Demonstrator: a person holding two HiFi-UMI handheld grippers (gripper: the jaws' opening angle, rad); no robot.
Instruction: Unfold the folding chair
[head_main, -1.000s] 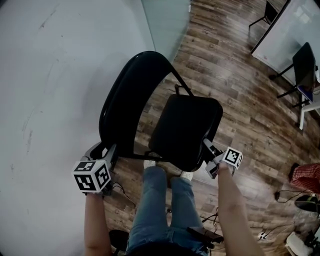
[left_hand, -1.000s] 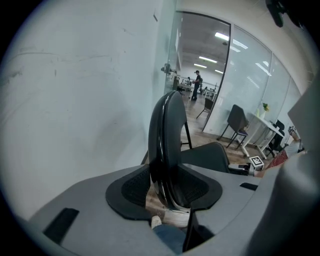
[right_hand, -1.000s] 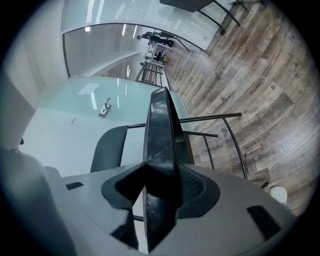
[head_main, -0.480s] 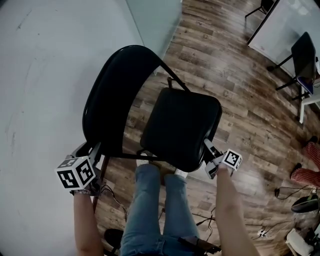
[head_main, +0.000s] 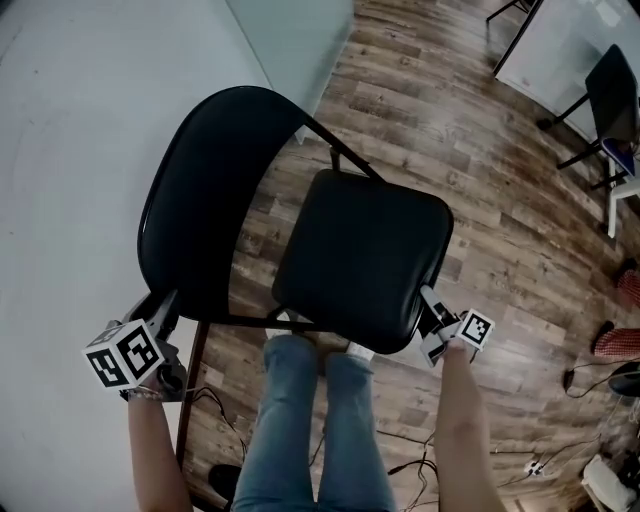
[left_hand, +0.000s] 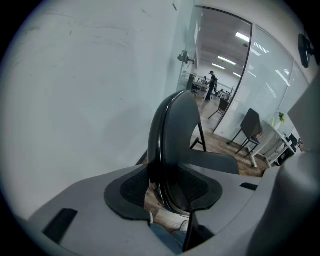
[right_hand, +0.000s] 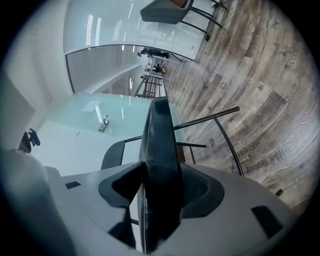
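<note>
The folding chair (head_main: 300, 230) stands on the wood floor (head_main: 480, 180) close beside a pale wall (head_main: 60, 150), right in front of the person, whose jeans-clad legs (head_main: 320, 430) and white shoes (head_main: 362, 350) show under its near edge. Its dark padded seat (head_main: 365, 255) is swung out from the rounded backrest (head_main: 215, 190), with the top face turned up toward the head view, and thin black frame tubes (head_main: 345, 158) run between the two. The left gripper (head_main: 163, 308) is at the lower left of the backrest; in the left gripper view its jaws stand narrow, with both dark pads pressed on the backrest's thin rim, which rises straight up from between them. The right gripper (head_main: 431, 302) is at the seat's near right corner; in the right gripper view the seat's edge fills the gap, and the pads lie against both of its faces. Those jaws have just been opening a little, with the seat between them. Each forearm (head_main: 455, 430) reaches up from the bottom of the head view. Farther out, a cable (head_main: 420, 440) trails over the floor behind the legs, another dark chair (head_main: 605, 110) stands at the upper right beside a glass partition (head_main: 560, 50), and a person (left_hand: 212, 82) shows far off, through glass, in the left gripper view.
</note>
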